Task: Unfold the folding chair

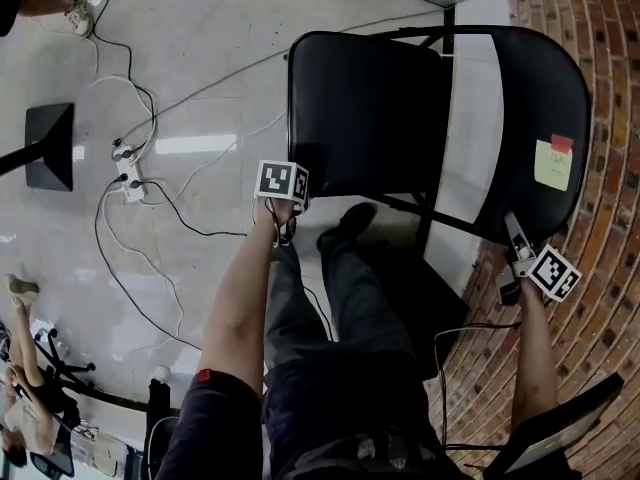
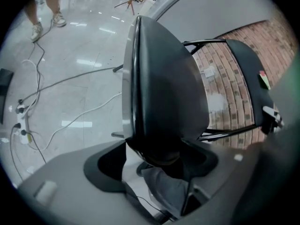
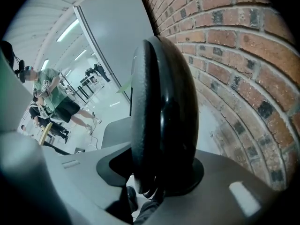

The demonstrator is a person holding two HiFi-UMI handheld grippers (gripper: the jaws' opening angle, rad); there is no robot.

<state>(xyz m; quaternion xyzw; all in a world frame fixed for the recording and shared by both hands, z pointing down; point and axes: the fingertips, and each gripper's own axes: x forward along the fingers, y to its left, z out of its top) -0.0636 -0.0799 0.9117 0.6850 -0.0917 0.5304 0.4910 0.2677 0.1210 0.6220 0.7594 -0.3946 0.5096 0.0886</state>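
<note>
far left, loose cables [image 1: 153,113] and a power strip [image 1: 128,180] trail over the glossy floor [image 1: 200,68], near the chair but apart from it. the left gripper [image 2: 157,162] has its fingers spread wide and clenched on the rounded near corner of the seat panel [image 1: 365,118]. the folding chair [image 1: 436,128] stands at the right edge of the floor, just beside the brick wall [image 1: 605,298]. its two black panels are parted with a pale gap between them — partly open, i judge, not yet locked out. the person's leg and shoe [image 1: 352,218] sit right under the seat's near edge. further right, the back panel [image 1: 540,88] carries a yellow sticky note [image 1: 551,164], and the right gripper [image 3: 157,172] has its fingers clamped on that panel's thick edge.

risks from here: both holds are on smooth, padded rims, so a hard pull could let one slide off and drop the seat onto the shin. the back panel could scrape or jam against the wall as it swings. a chair foot pushed left could snag the cables — tipping the frame.
</note>
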